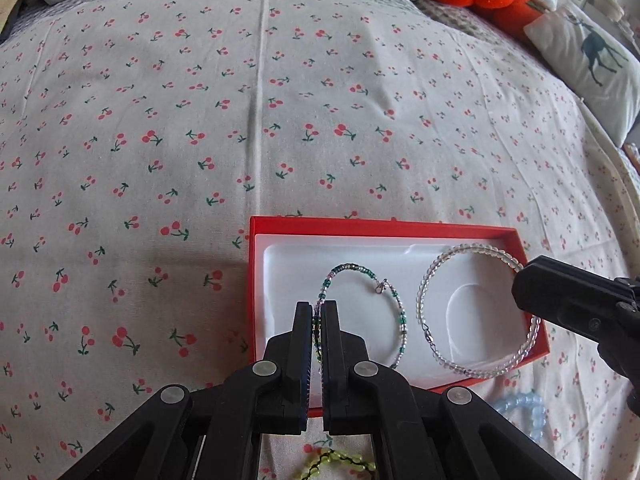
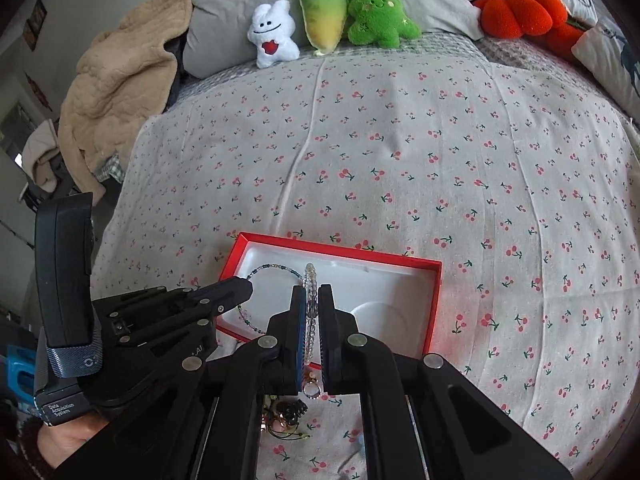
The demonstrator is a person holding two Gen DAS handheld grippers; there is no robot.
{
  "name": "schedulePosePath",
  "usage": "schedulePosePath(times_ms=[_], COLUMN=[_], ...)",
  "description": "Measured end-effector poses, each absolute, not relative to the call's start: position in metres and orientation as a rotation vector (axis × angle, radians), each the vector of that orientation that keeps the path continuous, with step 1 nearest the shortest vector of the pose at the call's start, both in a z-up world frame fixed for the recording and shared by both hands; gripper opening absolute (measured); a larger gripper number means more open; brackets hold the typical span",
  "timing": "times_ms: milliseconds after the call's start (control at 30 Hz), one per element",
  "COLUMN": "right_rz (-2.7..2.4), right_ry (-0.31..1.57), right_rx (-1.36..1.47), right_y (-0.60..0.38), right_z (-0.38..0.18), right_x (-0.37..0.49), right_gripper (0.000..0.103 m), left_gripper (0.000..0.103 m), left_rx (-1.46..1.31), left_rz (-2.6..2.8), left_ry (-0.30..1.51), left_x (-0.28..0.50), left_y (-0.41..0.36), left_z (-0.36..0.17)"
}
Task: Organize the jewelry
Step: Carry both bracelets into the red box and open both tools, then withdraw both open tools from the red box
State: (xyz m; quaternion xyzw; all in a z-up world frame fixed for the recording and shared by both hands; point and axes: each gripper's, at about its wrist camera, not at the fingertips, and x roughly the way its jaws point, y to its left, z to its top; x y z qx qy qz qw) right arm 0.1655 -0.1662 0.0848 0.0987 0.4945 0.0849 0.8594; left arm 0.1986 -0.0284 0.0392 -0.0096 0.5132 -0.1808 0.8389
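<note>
A red box [image 1: 376,226] with a white moulded insert lies on the cherry-print bedspread. My left gripper [image 1: 318,314] is shut on a green-and-pink beaded bracelet [image 1: 394,300], whose loop hangs over the insert. My right gripper [image 2: 313,300] is shut on a clear beaded bracelet [image 2: 310,276], held over the same box [image 2: 340,254]. In the left wrist view the clear bracelet [image 1: 444,354] forms a wide ring at the box's right half, with the right gripper [image 1: 524,280] on its rim. In the right wrist view the left gripper [image 2: 246,286] holds the green bracelet [image 2: 276,268].
Loose jewelry lies on the bedspread near the box: a yellow-green beaded piece [image 1: 340,462], a pale blue bracelet [image 1: 524,408] and a dark tangle with rings [image 2: 292,410]. Plush toys [image 2: 324,16], an orange cushion [image 2: 524,10] and pillows line the bed's far end. A beige blanket [image 2: 120,76] is heaped far left.
</note>
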Motion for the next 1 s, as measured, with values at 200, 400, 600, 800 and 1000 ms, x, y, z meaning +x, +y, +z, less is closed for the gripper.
schedulePosePath(times_ms=[200, 400, 600, 800, 1000], right_rz=[0.084, 0.03, 0.047, 0.072, 0.077], right_ry=[1.083, 1.108, 1.092, 1.079, 1.066], right_rx=[0.176, 0.175, 0.19, 0.207, 0.196], right_y=[-0.186, -0.204, -0.208, -0.208, -0.21], right_z=[0.056, 0.037, 0.046, 0.063, 0.077], right_x=[0.171, 0.171, 0.167, 0.149, 0.117], right_gripper=[0.006, 0.006, 0.01, 0.022, 0.03], left_gripper=[0.0, 0.0, 0.003, 0.026, 0.047], left_rx=[0.015, 0.045, 0.054, 0.064, 0.062], left_rz=[-0.385, -0.369, -0.379, -0.382, -0.379], left_ry=[1.078, 1.08, 1.059, 1.047, 1.03], left_x=[0.201, 0.205, 0.202, 0.186, 0.158], left_y=[-0.033, -0.039, -0.042, -0.043, -0.034], left_z=[0.036, 0.031, 0.038, 0.054, 0.067])
